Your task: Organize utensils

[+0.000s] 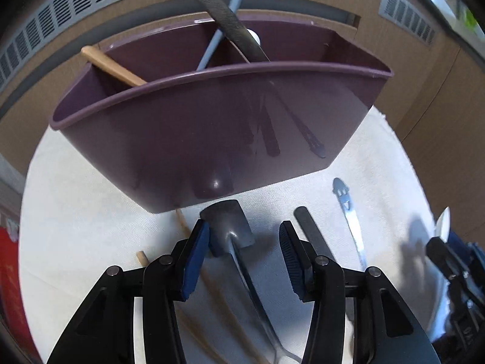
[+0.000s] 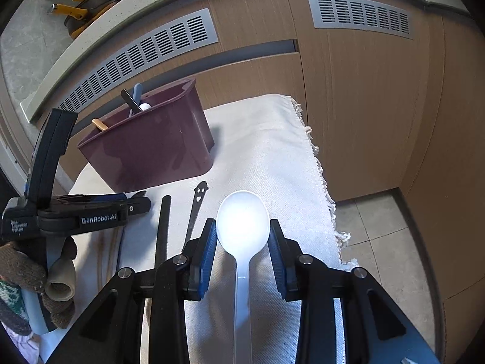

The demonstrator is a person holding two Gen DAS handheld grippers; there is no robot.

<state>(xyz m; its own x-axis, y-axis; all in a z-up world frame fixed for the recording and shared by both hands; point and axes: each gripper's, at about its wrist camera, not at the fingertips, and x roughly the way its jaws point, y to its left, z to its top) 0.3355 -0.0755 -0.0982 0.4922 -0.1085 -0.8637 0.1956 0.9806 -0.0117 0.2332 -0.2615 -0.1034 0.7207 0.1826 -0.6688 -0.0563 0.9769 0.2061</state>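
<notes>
A purple divided caddy (image 1: pixel 194 139) stands on a white cloth (image 1: pixel 91 212) and holds a wooden utensil (image 1: pixel 112 66), a black textured handle (image 1: pixel 230 24) and a grey-blue handle (image 1: pixel 212 48). My left gripper (image 1: pixel 244 230) hangs open over a dark grey spatula (image 1: pixel 229 227) lying in front of the caddy. The spatula's head sits between the pads, against the left one and apart from the right one. My right gripper (image 2: pixel 242 224) is shut on the bowl of a white spoon (image 2: pixel 242 215), whose handle runs back toward the camera. That spoon's tip (image 1: pixel 443 221) shows at the right edge.
On the cloth lie a black-handled utensil (image 2: pixel 162 227), a metal utensil with a smiling face (image 2: pixel 198 200) and thin wooden sticks (image 1: pixel 182 221). A gloved hand (image 2: pixel 18 273) holds the left gripper (image 2: pixel 139 201). The fringed cloth edge (image 2: pixel 321 182) drops to tiled floor; vented cabinets stand behind.
</notes>
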